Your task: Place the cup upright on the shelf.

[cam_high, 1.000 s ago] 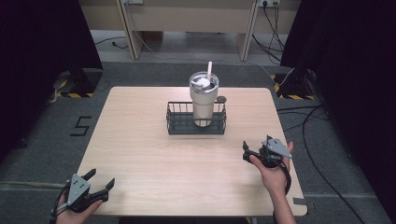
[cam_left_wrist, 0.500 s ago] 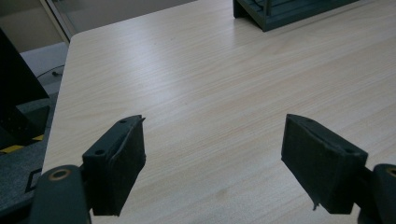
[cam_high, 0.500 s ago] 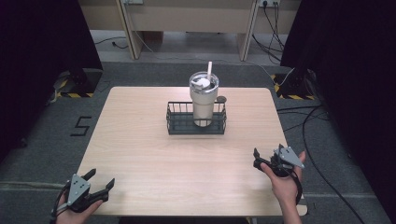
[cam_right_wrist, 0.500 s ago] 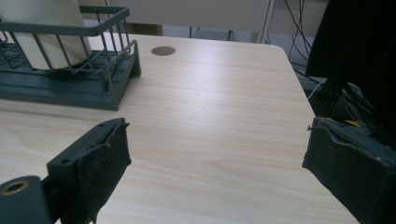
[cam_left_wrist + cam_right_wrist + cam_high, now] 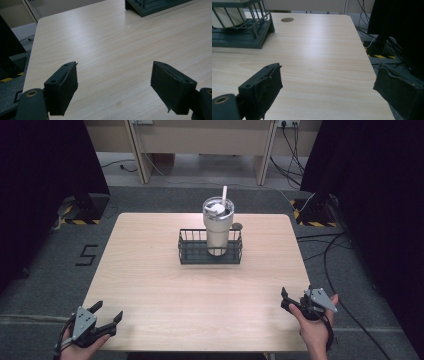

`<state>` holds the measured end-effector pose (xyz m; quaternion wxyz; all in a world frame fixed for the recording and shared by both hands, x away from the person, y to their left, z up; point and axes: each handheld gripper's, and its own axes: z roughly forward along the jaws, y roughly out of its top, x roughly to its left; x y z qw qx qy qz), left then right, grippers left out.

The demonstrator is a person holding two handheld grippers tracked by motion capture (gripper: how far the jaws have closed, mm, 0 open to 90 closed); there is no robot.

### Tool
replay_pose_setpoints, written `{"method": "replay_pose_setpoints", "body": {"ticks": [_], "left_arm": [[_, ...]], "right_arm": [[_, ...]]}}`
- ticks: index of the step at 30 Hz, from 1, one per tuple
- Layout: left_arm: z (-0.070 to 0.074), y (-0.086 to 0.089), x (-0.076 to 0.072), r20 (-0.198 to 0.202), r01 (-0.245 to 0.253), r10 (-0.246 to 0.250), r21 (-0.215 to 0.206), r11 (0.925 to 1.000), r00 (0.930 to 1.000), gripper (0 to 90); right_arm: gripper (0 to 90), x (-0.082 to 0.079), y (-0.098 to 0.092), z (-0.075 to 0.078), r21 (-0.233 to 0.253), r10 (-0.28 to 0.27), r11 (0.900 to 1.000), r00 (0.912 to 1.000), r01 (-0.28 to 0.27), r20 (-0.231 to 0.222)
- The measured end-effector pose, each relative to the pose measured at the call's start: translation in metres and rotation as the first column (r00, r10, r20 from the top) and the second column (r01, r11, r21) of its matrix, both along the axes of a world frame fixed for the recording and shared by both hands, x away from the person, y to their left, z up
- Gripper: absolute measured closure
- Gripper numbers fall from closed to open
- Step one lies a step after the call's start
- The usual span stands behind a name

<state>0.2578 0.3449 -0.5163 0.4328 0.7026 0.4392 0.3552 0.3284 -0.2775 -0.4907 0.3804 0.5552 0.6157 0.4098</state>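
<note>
A cream tumbler (image 5: 218,227) with a lid and a white straw stands upright inside a dark wire basket (image 5: 210,251) at the back middle of the wooden table (image 5: 165,285). My left gripper (image 5: 108,310) is held open at the near left corner, nothing between its jaws (image 5: 115,64). Open and empty too, my right gripper (image 5: 284,299) hovers at the near right edge (image 5: 330,67). The basket (image 5: 239,35) and the tumbler's base (image 5: 227,17) lie far ahead to its left. The left gripper view catches a corner of the basket (image 5: 155,6).
A small brown round disc (image 5: 236,226) lies on the table behind the basket's right end (image 5: 287,19). Cables (image 5: 325,255) trail on the grey floor to the right. A black stand base with yellow-black tape (image 5: 310,212) sits beyond the far right corner.
My right gripper has drawn back toward the person and to the right, from mid right of the table to its near right edge. The left gripper has stayed put.
</note>
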Motion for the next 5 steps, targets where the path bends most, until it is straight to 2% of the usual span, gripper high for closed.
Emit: {"method": "replay_pose_setpoints", "body": {"ticks": [5], "left_arm": [[0.0004, 0.0, 0.0011, 0.002, -0.005, 0.005, -0.005, 1.0, 1.0, 20.9]], "right_arm": [[9.0, -0.0028, -0.0031, -0.0009, 0.014, -0.001, 1.0, 1.0, 0.001, 0.001]]}}
